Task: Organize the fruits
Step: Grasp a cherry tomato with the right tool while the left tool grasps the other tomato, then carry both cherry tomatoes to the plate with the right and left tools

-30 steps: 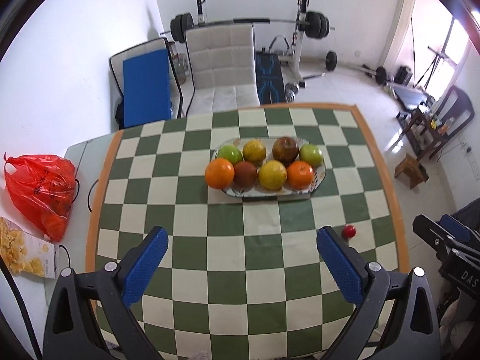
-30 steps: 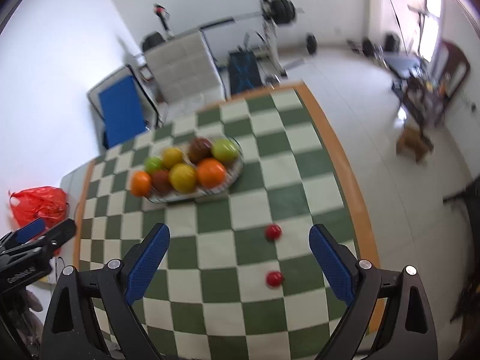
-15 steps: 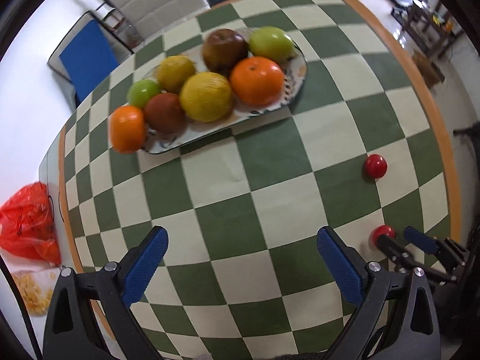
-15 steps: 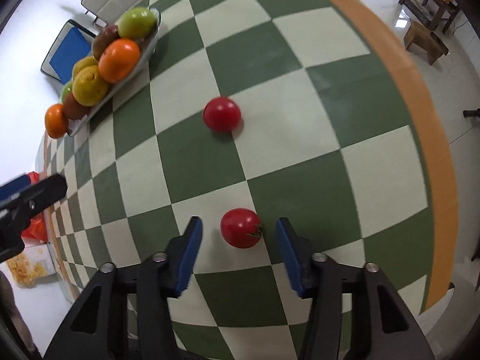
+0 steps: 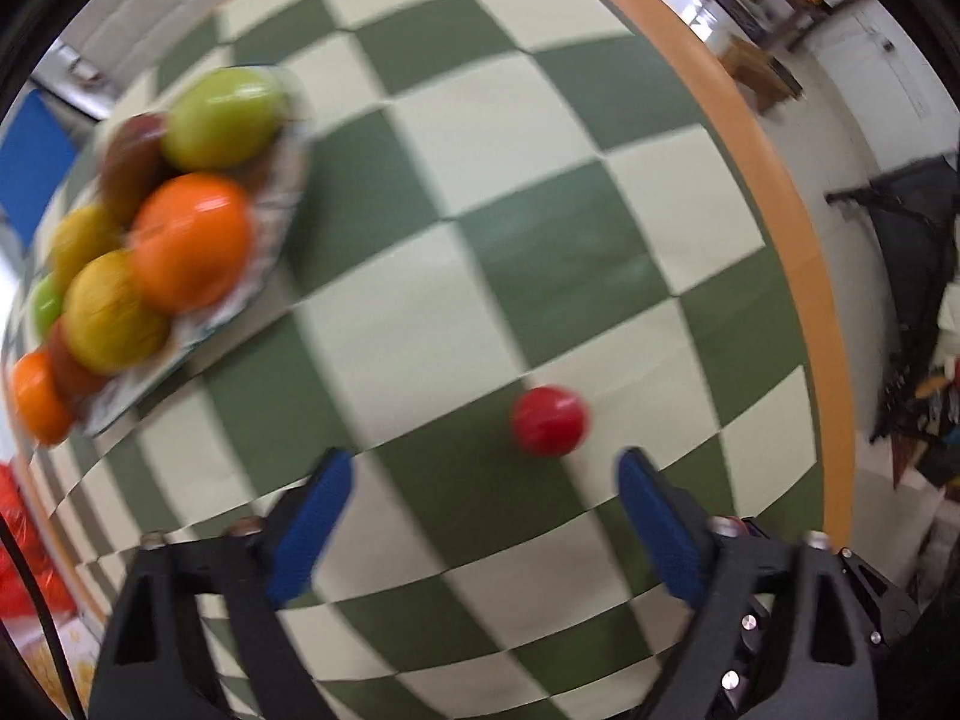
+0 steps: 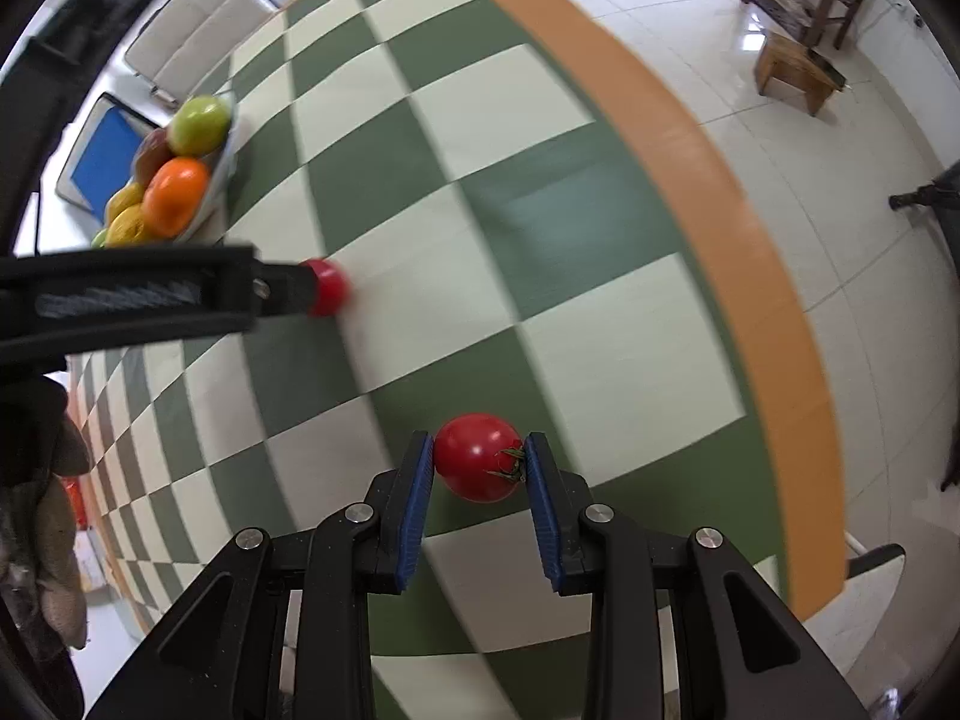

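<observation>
Gripping a red tomato point(image 6: 478, 463), my right tool point(image 6: 480, 468) has both blue pads point(image 6: 416, 501) pressed against the fruit's sides; the green calyx faces the right-hand pad. The tomato sits low over a green square of the checkered surface point(image 6: 540, 228), near the orange border on the right edge.

My left tool point(image 5: 483, 489) is spread wide, its blue pads point(image 5: 312, 525) well apart and holding nothing. A second red tomato point(image 5: 549, 420) lies on the surface just ahead of the gap, closer to the right-hand pad, on the line between a green square and a cream one. In the right wrist view, the same second tomato is partly hidden behind the black finger of the left tool.

Further out, at the upper left, a patterned plate point(image 5: 282, 192) carries a pile of fruit: a green apple point(image 5: 219, 117), an orange point(image 5: 189, 240), a yellow fruit point(image 5: 111, 312), a dark red fruit point(image 5: 129, 159). Another orange point(image 5: 36, 399) is at the plate's near end. The left wrist view is blurred.

Beyond the surface, a pale chair point(image 6: 198, 18) and a wooden stool point(image 6: 792, 69) stand on the tiled floor.
</observation>
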A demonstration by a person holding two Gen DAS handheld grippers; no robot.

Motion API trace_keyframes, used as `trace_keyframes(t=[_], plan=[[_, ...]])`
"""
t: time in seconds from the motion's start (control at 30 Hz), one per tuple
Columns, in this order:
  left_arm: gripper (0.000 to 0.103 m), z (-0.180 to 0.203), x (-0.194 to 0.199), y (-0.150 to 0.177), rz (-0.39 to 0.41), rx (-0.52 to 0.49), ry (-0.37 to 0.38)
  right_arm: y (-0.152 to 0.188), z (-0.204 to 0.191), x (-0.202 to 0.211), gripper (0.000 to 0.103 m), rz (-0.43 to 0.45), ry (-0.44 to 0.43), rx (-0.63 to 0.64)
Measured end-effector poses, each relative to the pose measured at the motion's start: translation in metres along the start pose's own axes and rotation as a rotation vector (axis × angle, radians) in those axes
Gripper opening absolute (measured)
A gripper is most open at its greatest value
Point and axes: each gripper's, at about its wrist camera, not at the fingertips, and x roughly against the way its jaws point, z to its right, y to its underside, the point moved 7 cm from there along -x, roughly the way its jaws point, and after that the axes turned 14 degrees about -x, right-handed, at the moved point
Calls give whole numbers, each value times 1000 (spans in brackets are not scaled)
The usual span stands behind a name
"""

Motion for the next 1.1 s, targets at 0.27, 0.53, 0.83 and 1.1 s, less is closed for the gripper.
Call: trace_keyframes(t=[0.27, 0.53, 0.83, 1.1], plan=[[28, 19, -23, -12, -26, -50, 24, -20, 11, 9, 34, 25, 13, -54], [28, -28, 17, 10, 60, 109, 120, -44, -19, 34, 34, 53, -43, -8], [28, -164, 67, 79, 191, 546, 231, -80, -141, 19, 33, 5, -213, 109], [28, -236, 47, 95, 198, 883, 382, -117, -220, -20, 33, -39, -265, 131]])
